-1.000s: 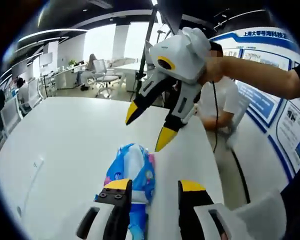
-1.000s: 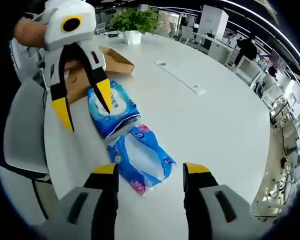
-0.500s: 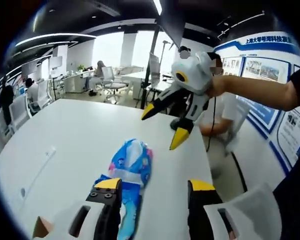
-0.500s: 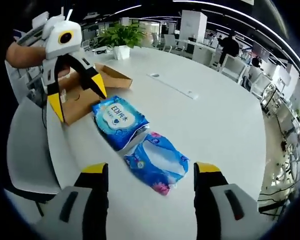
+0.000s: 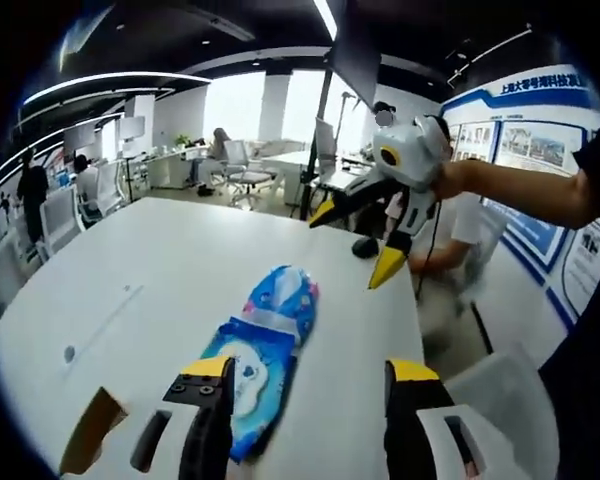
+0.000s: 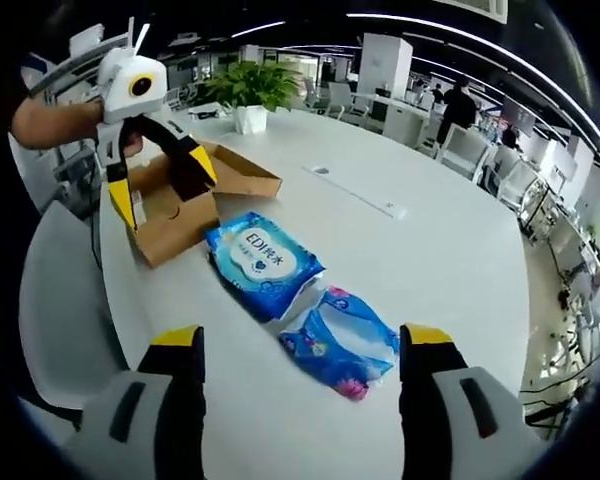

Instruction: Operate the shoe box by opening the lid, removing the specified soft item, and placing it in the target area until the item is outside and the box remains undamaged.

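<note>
While both tongs (image 5: 310,385) (image 6: 302,350) gape empty, the blue wipes pack (image 6: 263,262) reads "EDI".

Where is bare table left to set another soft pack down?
Free: the wide white table beyond the two packs, out to the flush cable slot and past it. Crowded: the near edge, where the blue wipes pack overlaps the floral pack, with the open cardboard box just behind.

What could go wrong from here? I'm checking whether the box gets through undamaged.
The left gripper hangs open over the open cardboard box; a careless drop could crease a flap. The two wipes packs overlap on the table, so grabbing one may drag the other.
</note>
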